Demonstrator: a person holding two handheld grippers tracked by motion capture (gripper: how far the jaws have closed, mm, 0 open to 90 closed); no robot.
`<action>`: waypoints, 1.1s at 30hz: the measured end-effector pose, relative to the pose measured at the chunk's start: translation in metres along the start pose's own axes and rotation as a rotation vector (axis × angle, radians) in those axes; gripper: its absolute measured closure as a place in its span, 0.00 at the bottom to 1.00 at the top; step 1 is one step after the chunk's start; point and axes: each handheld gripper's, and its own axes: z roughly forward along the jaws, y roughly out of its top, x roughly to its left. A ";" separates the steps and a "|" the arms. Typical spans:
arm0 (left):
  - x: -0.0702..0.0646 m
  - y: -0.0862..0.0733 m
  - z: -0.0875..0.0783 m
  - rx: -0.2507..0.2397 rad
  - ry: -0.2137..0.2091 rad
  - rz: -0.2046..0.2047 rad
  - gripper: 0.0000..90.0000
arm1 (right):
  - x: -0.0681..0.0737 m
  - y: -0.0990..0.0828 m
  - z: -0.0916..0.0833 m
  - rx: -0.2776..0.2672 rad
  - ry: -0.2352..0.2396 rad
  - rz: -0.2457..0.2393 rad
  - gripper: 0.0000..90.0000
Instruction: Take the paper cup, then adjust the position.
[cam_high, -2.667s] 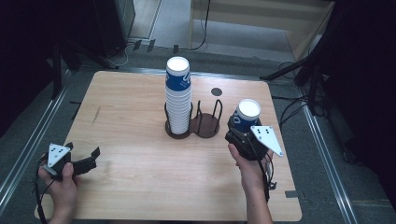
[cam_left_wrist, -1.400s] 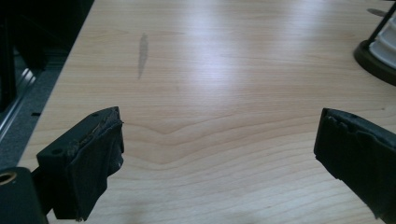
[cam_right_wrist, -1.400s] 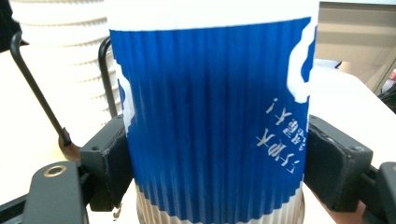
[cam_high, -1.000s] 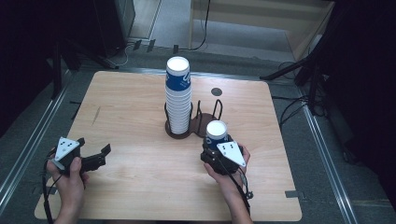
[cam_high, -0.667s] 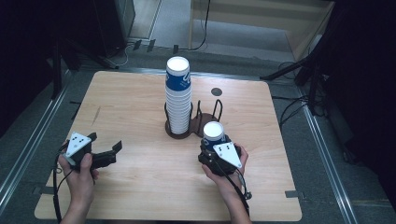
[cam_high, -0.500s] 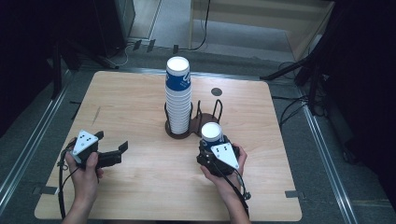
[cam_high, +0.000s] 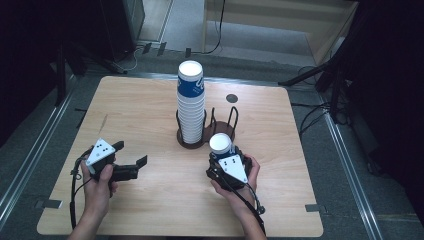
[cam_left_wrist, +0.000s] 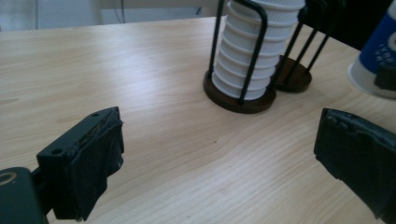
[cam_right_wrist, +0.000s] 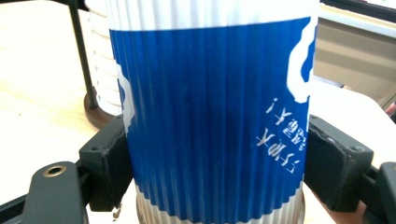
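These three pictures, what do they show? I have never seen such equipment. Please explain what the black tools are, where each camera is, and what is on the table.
A person sits at a wooden table with a hand-held two-jaw gripper in each hand. The high view looks down from above. Each of the other two cameras rides on one gripper and looks along its black jaws. On the table stands a wire holder with a tall stack of paper cups. The right gripper is shut on a single blue and white cup, held upside down. The left gripper is open and holds nothing.

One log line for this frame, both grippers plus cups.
right gripper: shut on blue cup | left gripper: open, nothing between | cup stack: in rack
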 end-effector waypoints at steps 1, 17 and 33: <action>-0.001 0.001 0.000 -0.001 -0.006 0.004 0.03 | 0.002 0.000 0.000 -0.002 0.002 -0.007 0.21; -0.025 0.012 0.003 0.020 -0.138 0.058 0.03 | 0.018 -0.003 0.000 -0.020 -0.030 -0.152 0.21; -0.039 0.014 0.010 0.063 -0.227 0.071 0.03 | 0.036 -0.006 -0.004 -0.064 -0.047 -0.316 0.22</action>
